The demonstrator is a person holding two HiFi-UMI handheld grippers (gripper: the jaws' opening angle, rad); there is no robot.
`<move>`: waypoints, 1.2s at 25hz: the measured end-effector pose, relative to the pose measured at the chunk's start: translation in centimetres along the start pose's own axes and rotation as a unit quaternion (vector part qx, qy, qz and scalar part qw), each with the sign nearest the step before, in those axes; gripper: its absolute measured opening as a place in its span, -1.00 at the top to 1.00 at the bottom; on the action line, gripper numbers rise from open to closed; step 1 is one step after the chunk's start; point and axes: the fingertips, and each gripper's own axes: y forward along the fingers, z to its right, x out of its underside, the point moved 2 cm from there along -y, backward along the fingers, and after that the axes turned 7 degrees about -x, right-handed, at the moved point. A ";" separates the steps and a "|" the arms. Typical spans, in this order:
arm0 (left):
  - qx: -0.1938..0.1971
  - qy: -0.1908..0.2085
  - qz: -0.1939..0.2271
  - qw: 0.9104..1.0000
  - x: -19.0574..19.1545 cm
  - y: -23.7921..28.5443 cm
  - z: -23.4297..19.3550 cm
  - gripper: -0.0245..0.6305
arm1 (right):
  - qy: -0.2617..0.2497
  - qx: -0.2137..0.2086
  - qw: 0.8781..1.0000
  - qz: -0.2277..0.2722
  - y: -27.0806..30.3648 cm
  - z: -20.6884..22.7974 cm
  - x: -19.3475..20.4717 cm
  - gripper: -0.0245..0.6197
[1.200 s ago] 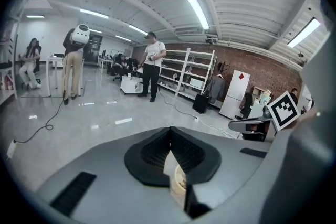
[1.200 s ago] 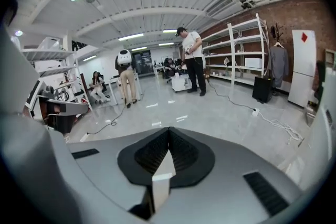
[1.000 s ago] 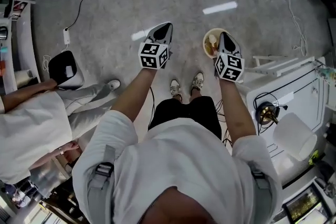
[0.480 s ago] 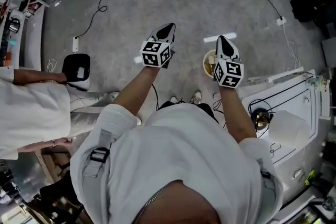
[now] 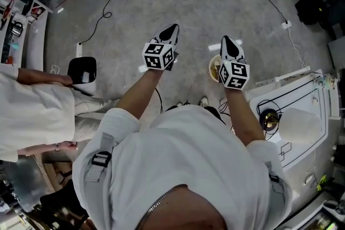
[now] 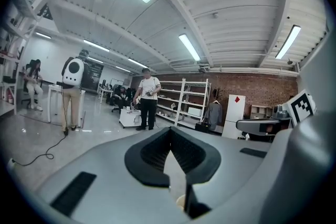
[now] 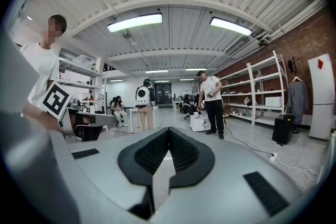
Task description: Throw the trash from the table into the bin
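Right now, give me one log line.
left gripper: shut, empty | right gripper: shut, empty | both held level | round container on floor

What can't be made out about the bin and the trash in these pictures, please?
- Bin, head view: the right gripper covers part of it; contents too small to name.
- Bin, right gripper view: hidden below the gripper's own body.
- Trash table: recognisable in no view.
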 end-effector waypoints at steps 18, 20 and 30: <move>-0.061 -0.014 0.010 0.998 3.1 -8.9 4.2 0.89 | 0.005 -0.072 0.997 0.005 -7.0 -4.0 1.5 0.90; -0.069 -0.014 0.014 0.997 3.5 -10.4 6.3 0.89 | 0.005 -0.090 0.996 0.007 -8.9 -4.4 1.9 0.90; -0.063 0.007 0.015 0.998 4.9 -16.4 18.1 0.89 | 0.012 -0.121 0.993 0.014 -20.5 -4.3 3.6 0.90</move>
